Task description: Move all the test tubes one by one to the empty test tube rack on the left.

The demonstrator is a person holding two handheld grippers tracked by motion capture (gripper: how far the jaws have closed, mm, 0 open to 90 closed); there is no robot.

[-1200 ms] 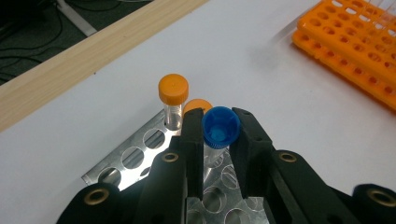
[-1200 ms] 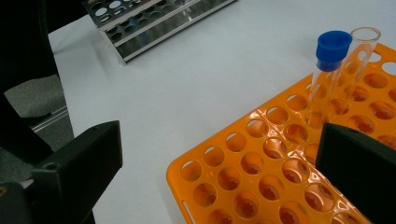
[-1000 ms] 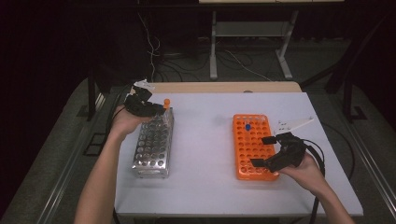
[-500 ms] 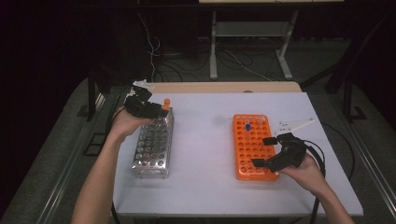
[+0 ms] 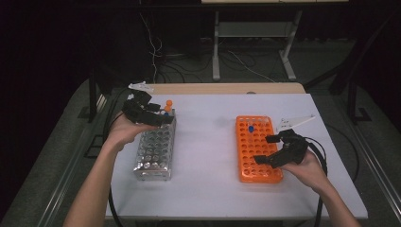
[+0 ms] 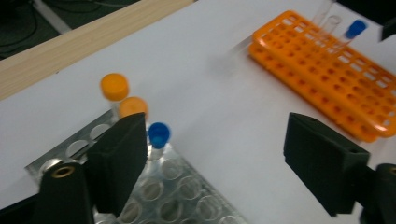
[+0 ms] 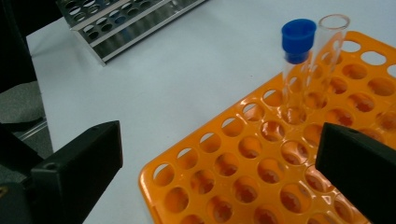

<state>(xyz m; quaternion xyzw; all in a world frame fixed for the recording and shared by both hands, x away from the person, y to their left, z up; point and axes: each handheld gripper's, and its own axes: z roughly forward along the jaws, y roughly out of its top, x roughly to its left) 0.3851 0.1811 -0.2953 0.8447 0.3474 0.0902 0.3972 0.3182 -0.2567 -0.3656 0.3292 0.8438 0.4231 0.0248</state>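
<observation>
Left tongs (image 6: 210,158), jaws just opened wide with nothing between them, hover over the far end of the steel rack (image 5: 153,151), a blue-capped tube (image 6: 159,135) standing just beside one jaw. Right tongs (image 7: 219,177) gape empty over the orange rack (image 7: 261,177).

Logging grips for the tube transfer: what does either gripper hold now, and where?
Nothing. The left gripper has just been opening, empty beside the blue-capped tube; the right gripper is open too.
</observation>
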